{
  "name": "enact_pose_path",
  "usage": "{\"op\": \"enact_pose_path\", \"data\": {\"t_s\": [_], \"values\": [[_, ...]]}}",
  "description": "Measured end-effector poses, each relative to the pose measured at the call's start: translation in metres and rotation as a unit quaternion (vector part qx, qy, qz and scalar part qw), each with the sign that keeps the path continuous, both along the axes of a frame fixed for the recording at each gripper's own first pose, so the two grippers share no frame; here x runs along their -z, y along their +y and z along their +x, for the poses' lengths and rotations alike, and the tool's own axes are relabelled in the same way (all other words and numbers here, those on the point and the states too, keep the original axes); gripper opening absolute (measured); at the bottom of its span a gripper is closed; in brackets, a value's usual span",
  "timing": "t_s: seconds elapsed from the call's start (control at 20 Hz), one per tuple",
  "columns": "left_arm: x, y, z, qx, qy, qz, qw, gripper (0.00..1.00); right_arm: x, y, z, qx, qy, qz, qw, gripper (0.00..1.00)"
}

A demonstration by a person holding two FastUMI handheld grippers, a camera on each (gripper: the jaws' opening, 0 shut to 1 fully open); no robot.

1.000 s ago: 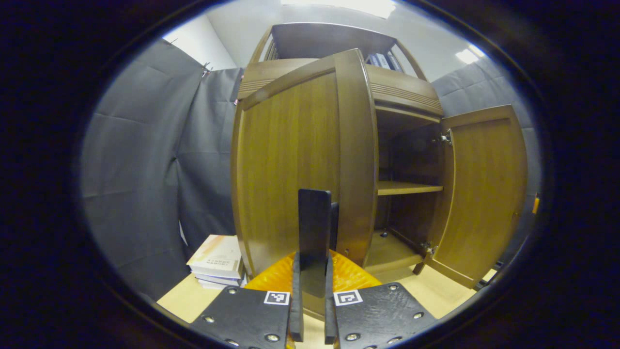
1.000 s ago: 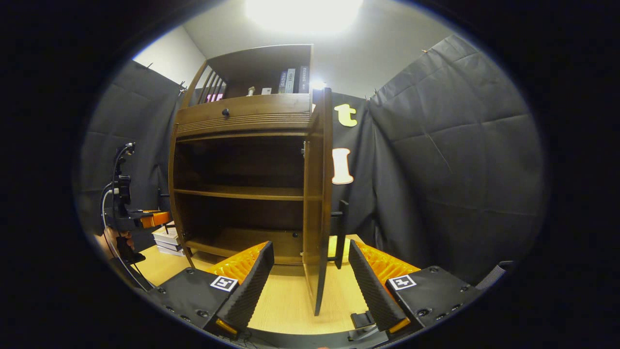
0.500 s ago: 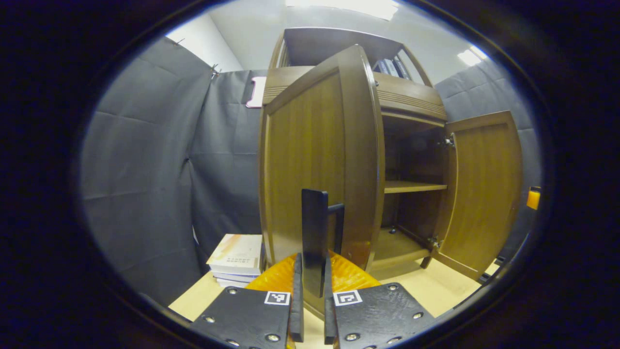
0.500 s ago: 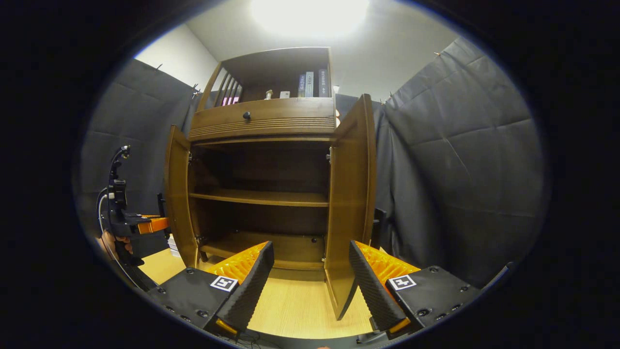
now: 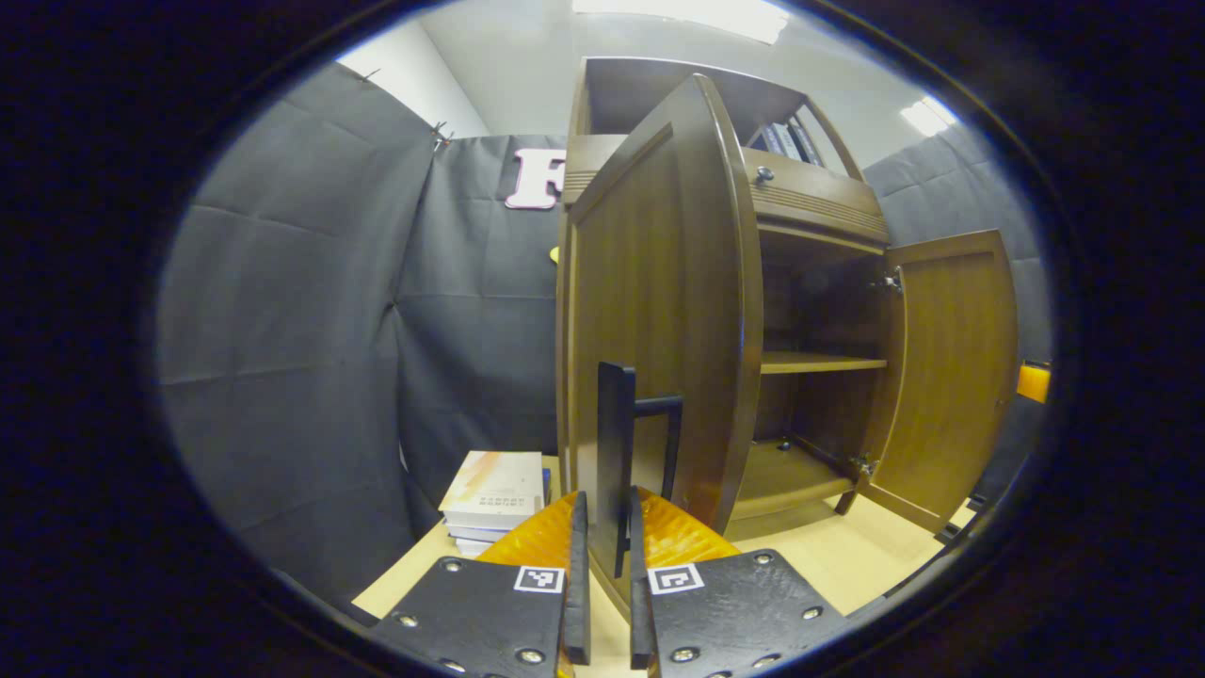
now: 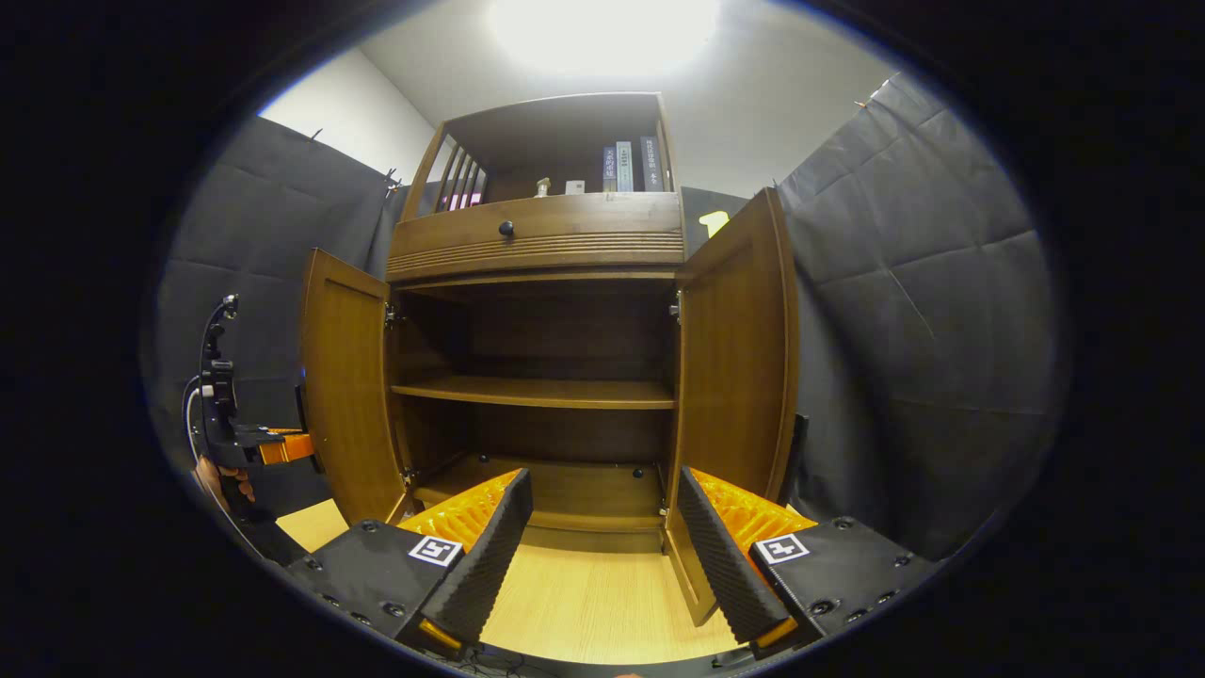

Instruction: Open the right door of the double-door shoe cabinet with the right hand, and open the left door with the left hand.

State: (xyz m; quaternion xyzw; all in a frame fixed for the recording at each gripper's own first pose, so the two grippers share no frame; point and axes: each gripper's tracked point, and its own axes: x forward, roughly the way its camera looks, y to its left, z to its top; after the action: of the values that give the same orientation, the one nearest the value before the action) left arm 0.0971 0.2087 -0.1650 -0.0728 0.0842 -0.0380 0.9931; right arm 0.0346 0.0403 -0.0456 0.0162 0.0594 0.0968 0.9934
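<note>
The brown wooden double-door shoe cabinet (image 6: pixel 537 254) is seen on the pale wood floor (image 6: pixel 584 603) with both doors swung out. Its left door (image 5: pixel 659 301) is held by the black bar handle (image 5: pixel 617 443), pinched in the left gripper (image 5: pixel 602 603). The right door (image 6: pixel 739 348) stands free; the right gripper (image 6: pixel 598 556) is spread wide.

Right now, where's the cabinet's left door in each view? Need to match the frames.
Left gripper view: the left door stands in the centre, open, outer face toward the camera, its black handle low in the picture.
Right gripper view: the left door stands open at the cabinet's left edge, inner face showing.
Shared landmark: the drawer knob above the open compartment.
</note>
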Motion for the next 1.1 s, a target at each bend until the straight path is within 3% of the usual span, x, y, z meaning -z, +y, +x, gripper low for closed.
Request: {"op": "enact_pose_path", "data": {"t_s": [0.3,0.35,0.4,0.55,0.6,0.75,0.8,0.9,0.95,1.05,1.1], "values": [[0.006,0.054,-0.001,-0.035,0.003,0.003,0.999,0.16,0.001,0.029,0.002,-0.014,0.0,-0.003,1.0,0.92],[0.007,0.062,-0.002,-0.039,0.002,0.004,0.999,0.19,0.0,0.034,0.001,-0.016,0.0,-0.002,1.0,0.92],[0.007,0.069,-0.003,-0.043,0.002,0.005,0.999,0.13,0.001,0.038,0.001,-0.018,0.001,0.0,1.0,0.92],[0.008,0.082,-0.004,-0.041,0.001,0.005,0.999,0.2,0.002,0.049,-0.002,-0.02,0.001,0.001,1.0,0.92],[0.009,0.085,-0.006,-0.041,0.001,0.008,0.999,0.2,0.002,0.052,-0.002,-0.021,0.001,0.002,1.0,0.97],[0.012,0.097,-0.014,-0.047,0.004,0.014,0.999,0.19,0.002,0.056,-0.004,-0.017,-0.002,0.005,1.0,0.97],[0.014,0.101,-0.017,-0.049,0.006,0.014,0.999,0.19,0.002,0.056,-0.006,-0.015,-0.004,0.006,1.0,0.92],[0.015,0.11,-0.023,-0.053,0.007,0.016,0.998,0.19,0.001,0.057,-0.008,-0.014,-0.006,0.012,1.0,0.97],[0.014,0.111,-0.028,-0.054,0.006,0.014,0.998,0.19,0.0,0.057,-0.01,-0.017,-0.006,0.015,1.0,0.92],[0.008,0.111,-0.034,-0.058,0.001,0.016,0.998,0.19,-0.004,0.052,-0.014,-0.02,-0.01,0.011,1.0,0.92],[0.004,0.11,-0.039,-0.061,-0.002,0.022,0.998,0.17,-0.007,0.047,-0.015,-0.019,-0.013,0.007,1.0,0.97]]}}
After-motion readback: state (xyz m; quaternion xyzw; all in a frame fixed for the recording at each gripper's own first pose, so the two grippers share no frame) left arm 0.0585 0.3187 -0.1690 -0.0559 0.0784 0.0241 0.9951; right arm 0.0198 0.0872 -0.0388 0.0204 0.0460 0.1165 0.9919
